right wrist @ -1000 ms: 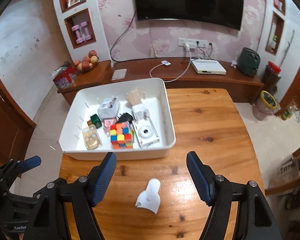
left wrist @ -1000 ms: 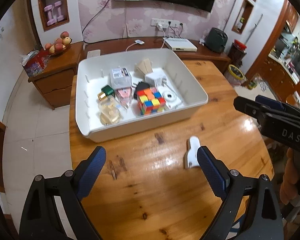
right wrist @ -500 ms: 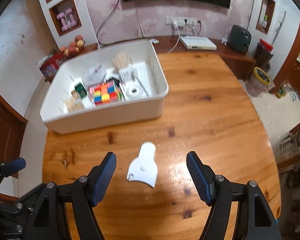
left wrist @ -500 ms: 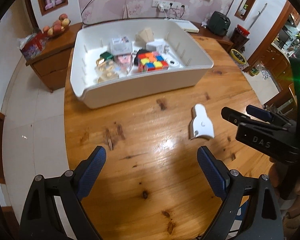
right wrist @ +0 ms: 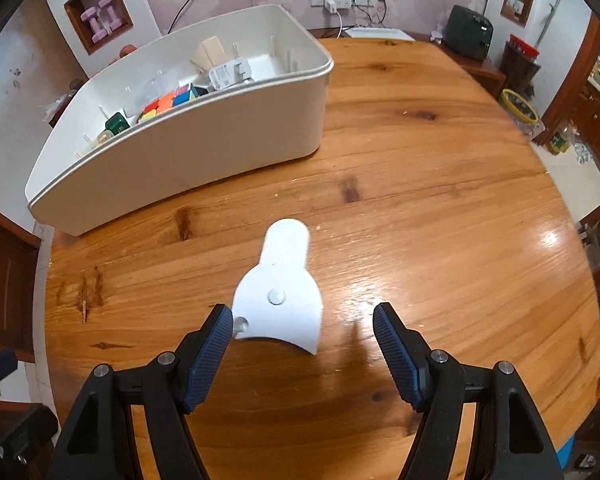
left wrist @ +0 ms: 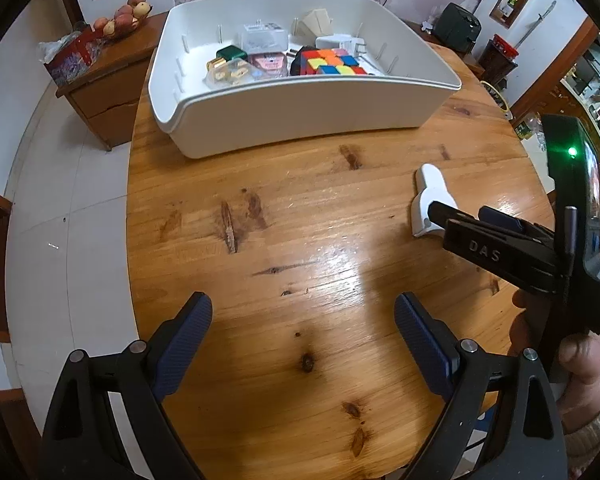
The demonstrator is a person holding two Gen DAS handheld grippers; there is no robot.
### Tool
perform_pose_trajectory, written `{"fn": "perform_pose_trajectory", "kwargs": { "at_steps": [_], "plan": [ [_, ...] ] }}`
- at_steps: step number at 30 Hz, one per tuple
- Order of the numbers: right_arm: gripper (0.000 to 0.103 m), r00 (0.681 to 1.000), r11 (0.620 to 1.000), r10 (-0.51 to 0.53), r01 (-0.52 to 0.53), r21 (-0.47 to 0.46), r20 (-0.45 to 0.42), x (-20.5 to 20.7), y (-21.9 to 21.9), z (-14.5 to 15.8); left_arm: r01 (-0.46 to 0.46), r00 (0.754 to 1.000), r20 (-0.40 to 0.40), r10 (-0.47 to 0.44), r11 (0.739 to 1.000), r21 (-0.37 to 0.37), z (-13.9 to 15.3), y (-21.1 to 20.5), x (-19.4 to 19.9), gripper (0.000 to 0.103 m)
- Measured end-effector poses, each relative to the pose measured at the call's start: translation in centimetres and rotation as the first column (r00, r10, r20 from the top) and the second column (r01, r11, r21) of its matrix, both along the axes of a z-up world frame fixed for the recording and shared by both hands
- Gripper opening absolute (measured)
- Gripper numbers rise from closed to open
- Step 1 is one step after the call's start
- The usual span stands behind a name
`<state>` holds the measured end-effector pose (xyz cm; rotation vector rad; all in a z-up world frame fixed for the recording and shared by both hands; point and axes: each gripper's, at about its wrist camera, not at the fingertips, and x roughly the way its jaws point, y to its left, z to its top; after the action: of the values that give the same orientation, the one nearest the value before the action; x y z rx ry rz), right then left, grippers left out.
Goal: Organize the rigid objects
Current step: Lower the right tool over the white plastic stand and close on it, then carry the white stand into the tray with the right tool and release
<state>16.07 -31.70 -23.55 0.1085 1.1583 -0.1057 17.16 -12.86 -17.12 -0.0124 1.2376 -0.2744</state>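
Observation:
A flat white plastic piece (right wrist: 281,292) with a round handle end lies on the wooden table (right wrist: 440,208). My right gripper (right wrist: 303,320) is open, low over the table, with the piece's wide end between its fingers. In the left wrist view the piece (left wrist: 430,200) is partly hidden by the right gripper (left wrist: 466,216). My left gripper (left wrist: 303,314) is open and empty above bare table. A white bin (right wrist: 220,136) behind holds a colourful cube (left wrist: 328,62) and several small items.
The bin (left wrist: 300,108) stands at the table's far left part. A wooden sideboard (left wrist: 108,80) with a fruit bowl (left wrist: 120,20) stands behind the table. A router and a dark appliance (right wrist: 470,32) sit on a shelf by the wall.
Both grippers have dropped lower and moved forward. My right gripper has closed in on the white piece, which now lies between its open fingers.

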Motion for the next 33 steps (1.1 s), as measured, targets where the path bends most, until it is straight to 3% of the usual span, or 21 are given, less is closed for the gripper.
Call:
{"fn": "perform_pose_trajectory", "kwargs": {
  "at_steps": [13, 17, 21, 33],
  "plan": [
    [0.073, 0.998, 0.997, -0.023, 0.019, -0.070, -0.057, 1.2, 1.4, -2.7, -0.014, 1.000, -0.027, 0.014, 1.000, 0.004, -1.1, 0.4, 0.6, 0.093],
    [0.073, 0.999, 0.997, -0.029, 0.026, -0.075, -0.040, 0.9, 1.7, -2.6, -0.014, 0.999, -0.033, 0.014, 1.000, 0.003, -1.2, 0.4, 0.7, 0.093],
    [0.057, 1.000, 0.998, 0.006, -0.008, -0.066, -0.023, 0.7, 2.2, -2.3, -0.010, 0.999, -0.036, 0.010, 1.000, 0.003, -1.3, 0.1, 0.7, 0.093],
    [0.057, 0.999, 0.999, 0.042, -0.043, -0.017, -0.023, -0.6, 3.0, -0.7, -0.004, 1.000, -0.022, 0.004, 1.000, -0.006, -0.4, -0.4, 1.0, 0.094]
  ]
}}
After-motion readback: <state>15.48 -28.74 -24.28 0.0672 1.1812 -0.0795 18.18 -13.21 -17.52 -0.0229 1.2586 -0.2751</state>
